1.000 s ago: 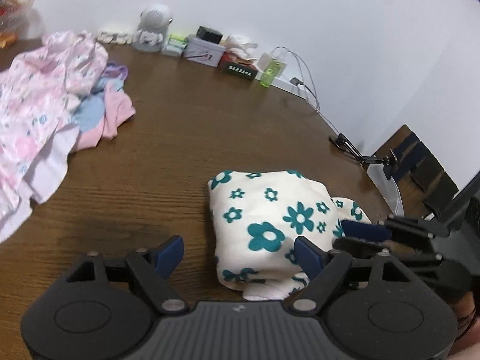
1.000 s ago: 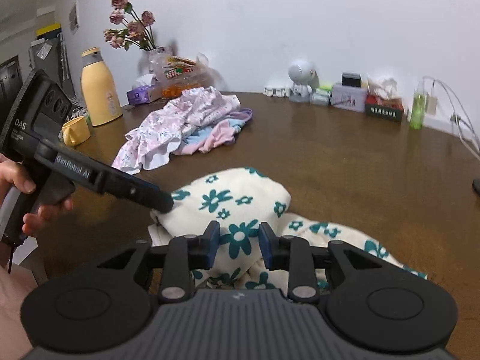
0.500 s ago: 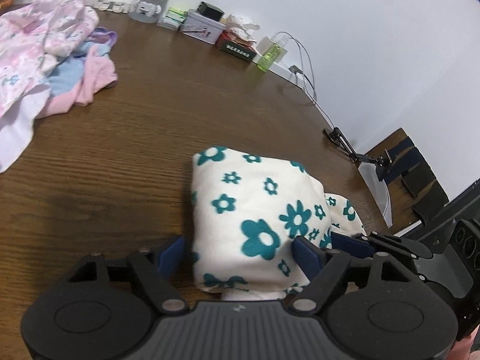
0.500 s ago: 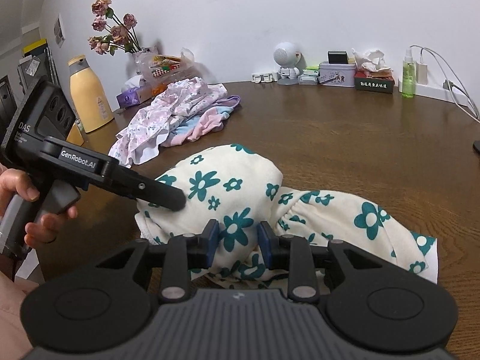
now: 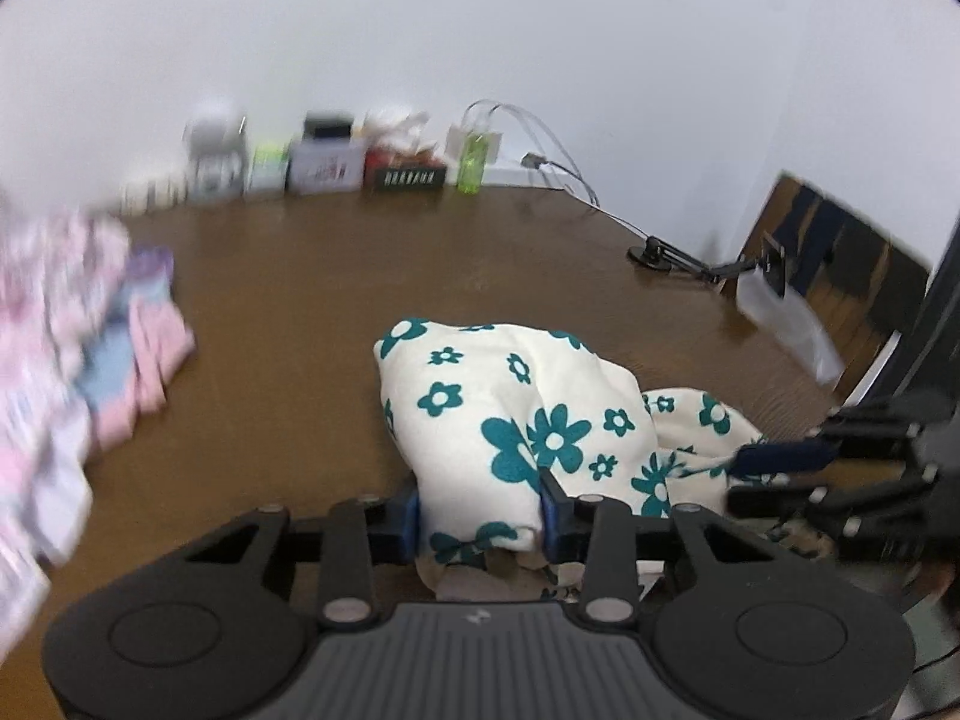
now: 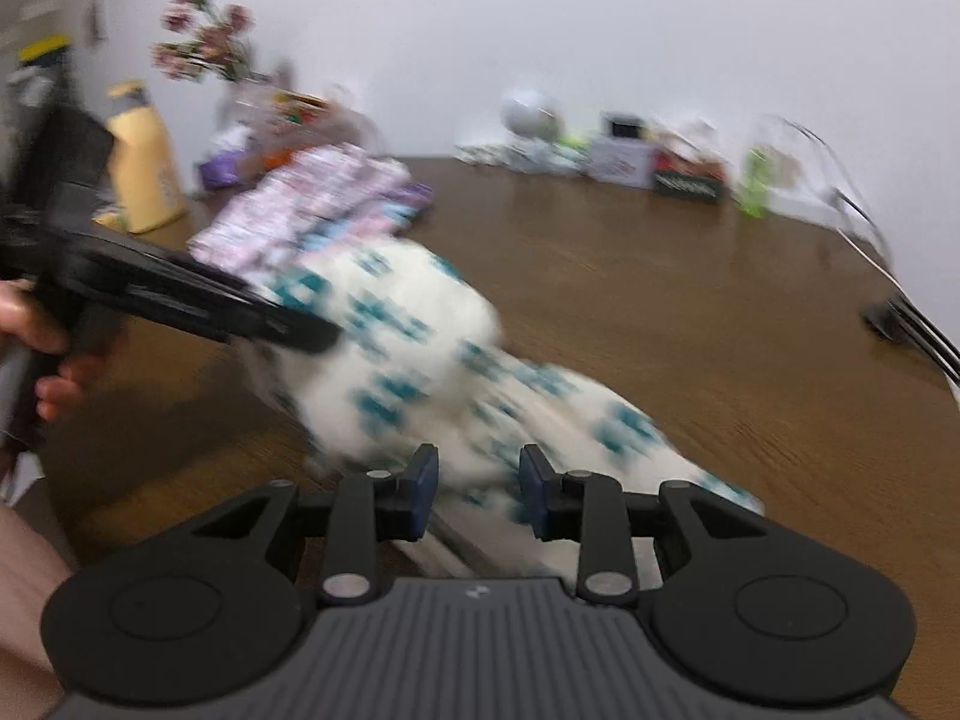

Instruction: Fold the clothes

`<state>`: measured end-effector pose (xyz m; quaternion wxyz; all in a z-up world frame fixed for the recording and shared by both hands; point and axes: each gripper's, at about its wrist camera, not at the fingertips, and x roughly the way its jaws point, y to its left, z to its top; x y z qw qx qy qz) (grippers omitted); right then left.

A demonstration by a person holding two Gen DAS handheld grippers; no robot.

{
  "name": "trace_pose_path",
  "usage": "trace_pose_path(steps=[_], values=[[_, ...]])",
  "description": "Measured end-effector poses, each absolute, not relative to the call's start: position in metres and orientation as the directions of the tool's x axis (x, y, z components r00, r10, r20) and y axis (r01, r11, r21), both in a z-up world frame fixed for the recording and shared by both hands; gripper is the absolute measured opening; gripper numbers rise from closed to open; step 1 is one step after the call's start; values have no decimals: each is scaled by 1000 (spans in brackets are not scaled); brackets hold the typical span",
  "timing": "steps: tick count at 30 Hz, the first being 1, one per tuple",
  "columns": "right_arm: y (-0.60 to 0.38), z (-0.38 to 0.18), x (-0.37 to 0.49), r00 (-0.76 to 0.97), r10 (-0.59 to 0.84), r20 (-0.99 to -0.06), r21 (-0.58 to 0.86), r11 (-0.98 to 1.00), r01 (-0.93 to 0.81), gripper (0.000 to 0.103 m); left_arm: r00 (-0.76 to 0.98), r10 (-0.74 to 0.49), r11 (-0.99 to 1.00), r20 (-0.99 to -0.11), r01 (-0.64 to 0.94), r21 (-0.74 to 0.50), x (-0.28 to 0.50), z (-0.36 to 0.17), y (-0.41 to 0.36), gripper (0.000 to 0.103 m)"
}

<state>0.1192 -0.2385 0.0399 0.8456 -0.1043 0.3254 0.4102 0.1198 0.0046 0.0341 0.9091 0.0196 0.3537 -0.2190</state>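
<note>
A cream garment with teal flowers (image 5: 516, 408) lies folded in a bundle on the brown table (image 5: 312, 276); it also shows blurred in the right wrist view (image 6: 420, 360). My left gripper (image 5: 480, 516) is shut on the near edge of the bundle, cloth squeezed between its blue pads. My right gripper (image 6: 477, 489) is shut on the garment's other end, and it shows in the left wrist view (image 5: 774, 462) at the right. The left gripper shows in the right wrist view (image 6: 288, 324), pressed into the bundle.
A pile of pink and floral clothes (image 5: 78, 348) lies at the left. Small boxes and a green bottle (image 5: 474, 159) line the wall. A black clamp stand (image 5: 660, 255) and a chair (image 5: 840, 276) are at the right. A yellow bottle (image 6: 144, 180) and flowers stand at the far left.
My left gripper has closed from wide open onto the garment's near edge. Both views have swung and lifted and are now blurred; the bundle has bunched up taller.
</note>
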Motion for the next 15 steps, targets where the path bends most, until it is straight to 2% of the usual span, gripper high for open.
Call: trace_pose_path(steps=[3, 10, 15], values=[[-252, 37, 122, 472, 590, -654, 77, 673, -735, 30, 702, -326, 901, -633, 434, 18, 112, 42, -6, 35], [-256, 36, 124, 461, 623, -632, 99, 655, -749, 30, 787, -200, 846, -583, 439, 303, 94, 51, -18, 35], [-239, 28, 132, 404, 661, -632, 149, 615, -774, 30, 849, -111, 716, -517, 429, 551, 85, 52, -39, 35]])
